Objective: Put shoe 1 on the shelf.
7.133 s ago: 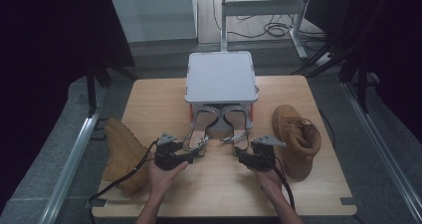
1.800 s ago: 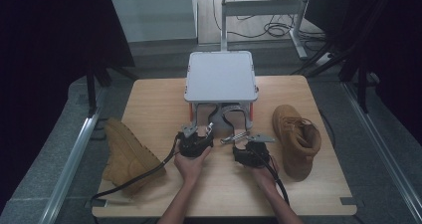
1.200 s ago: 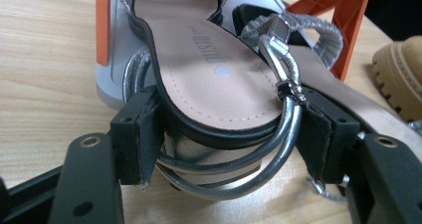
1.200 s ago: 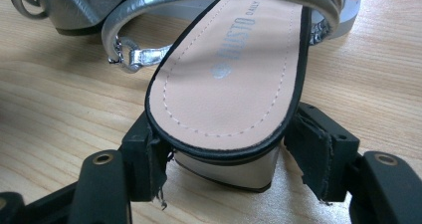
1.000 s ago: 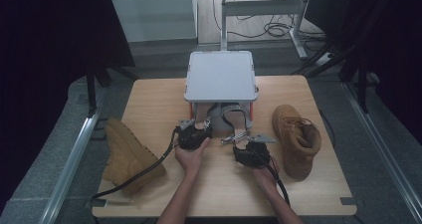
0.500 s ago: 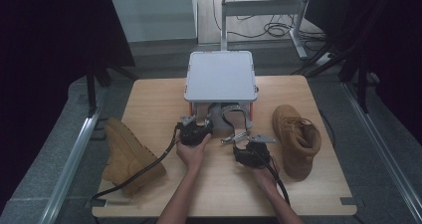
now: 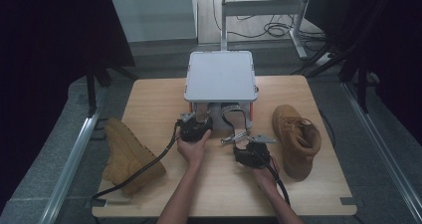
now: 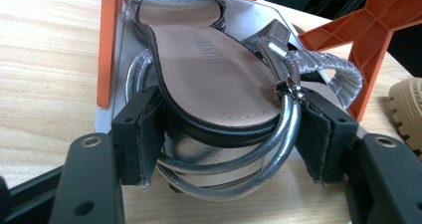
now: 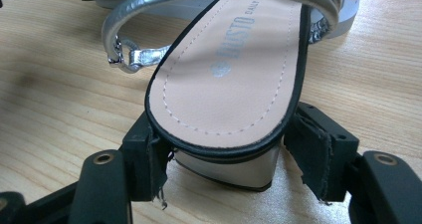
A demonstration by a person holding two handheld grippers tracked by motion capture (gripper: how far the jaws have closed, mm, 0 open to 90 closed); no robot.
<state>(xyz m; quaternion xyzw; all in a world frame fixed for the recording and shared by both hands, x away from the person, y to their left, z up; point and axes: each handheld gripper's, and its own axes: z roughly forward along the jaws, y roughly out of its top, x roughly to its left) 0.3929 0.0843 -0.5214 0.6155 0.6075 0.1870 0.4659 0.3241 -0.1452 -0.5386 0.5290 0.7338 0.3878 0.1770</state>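
Two silver strappy sandals lie at the front of a small rack (image 7: 220, 77) with a white top and orange legs. My left gripper (image 7: 198, 120) is shut on the heel of the left sandal (image 8: 214, 74), whose toe reaches in between the orange legs (image 8: 107, 45). In the left gripper view, that gripper (image 8: 229, 149) presses its pads against the sole edge and a looped strap. My right gripper (image 7: 245, 145) is shut on the heel of the right sandal (image 9: 229, 69), which rests on the wood with its ankle strap (image 7: 234, 112) arching near the rack. The right gripper (image 9: 229, 154) clamps its pads on the block heel.
A tan boot (image 7: 129, 152) lies on its side at the table's left front. Another tan boot (image 7: 296, 137) stands at the right, close to my right hand. The wooden table (image 7: 149, 92) has free room beside the rack. Cables trail from both grippers toward the front edge.
Since the earliest frame my left gripper has carried its sandal rightward and forward to the rack's front. The right gripper has shifted slightly left. Over the last second little has moved.
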